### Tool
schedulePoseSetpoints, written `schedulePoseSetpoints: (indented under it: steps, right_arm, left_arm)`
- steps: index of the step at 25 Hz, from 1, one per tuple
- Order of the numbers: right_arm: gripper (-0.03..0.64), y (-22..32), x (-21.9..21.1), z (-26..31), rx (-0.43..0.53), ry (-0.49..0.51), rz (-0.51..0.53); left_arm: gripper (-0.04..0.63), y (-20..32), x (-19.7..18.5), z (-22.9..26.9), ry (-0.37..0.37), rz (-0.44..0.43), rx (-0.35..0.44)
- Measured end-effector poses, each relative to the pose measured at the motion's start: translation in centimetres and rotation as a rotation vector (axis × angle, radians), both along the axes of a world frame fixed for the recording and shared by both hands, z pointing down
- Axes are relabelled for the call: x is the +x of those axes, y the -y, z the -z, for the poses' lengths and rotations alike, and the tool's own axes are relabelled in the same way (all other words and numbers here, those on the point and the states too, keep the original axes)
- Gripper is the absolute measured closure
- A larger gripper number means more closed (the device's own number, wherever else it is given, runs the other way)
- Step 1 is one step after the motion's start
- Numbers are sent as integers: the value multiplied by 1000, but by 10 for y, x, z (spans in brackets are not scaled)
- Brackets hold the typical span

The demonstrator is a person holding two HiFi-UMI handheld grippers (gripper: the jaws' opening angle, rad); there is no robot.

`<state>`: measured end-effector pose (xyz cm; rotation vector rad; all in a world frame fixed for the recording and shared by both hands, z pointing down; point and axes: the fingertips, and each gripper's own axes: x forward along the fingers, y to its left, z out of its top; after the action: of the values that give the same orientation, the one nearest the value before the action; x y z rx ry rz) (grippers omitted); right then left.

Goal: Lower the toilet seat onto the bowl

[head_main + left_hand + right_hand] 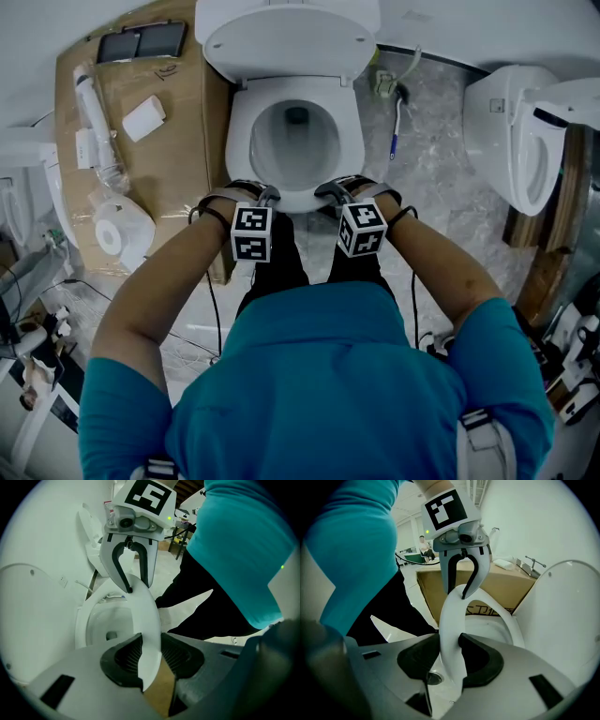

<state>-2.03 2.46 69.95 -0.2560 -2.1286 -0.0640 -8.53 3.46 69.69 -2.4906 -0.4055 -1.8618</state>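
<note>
The white toilet seat point(246, 141) looks down on the bowl point(298, 145) in the head view, and the lid point(286, 37) stands up behind it. Both grippers are at the seat's front rim. My left gripper point(258, 194) point(151, 639) has the rim point(145, 616) between its black pads, which touch both faces. The right gripper point(342, 187) point(450, 641) holds the rim point(451, 620) the same way, a little to the right. Each gripper also appears in the other's view, straddling the rim: the right gripper point(136, 585) and the left gripper point(459, 592).
A cardboard box point(183, 112) stands left of the toilet with a toilet paper roll point(112, 234), a white packet point(143, 118) and a bottle on it. A blue-handled brush point(396, 127) leans at the right. A second toilet point(511, 141) stands farther right. My legs are right behind the grippers.
</note>
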Motion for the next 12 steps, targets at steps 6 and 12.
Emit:
schedulePoseSetpoints:
  steps: [6,12]
  right_arm:
    - [465,-9,-1,-15,13,-16,26]
    - [460,-18,-1,-30,19,-33,48]
  left_arm:
    - [477,-9,0,-14,7,-5,38]
    - [476,-18,0,-28,15,-13,61]
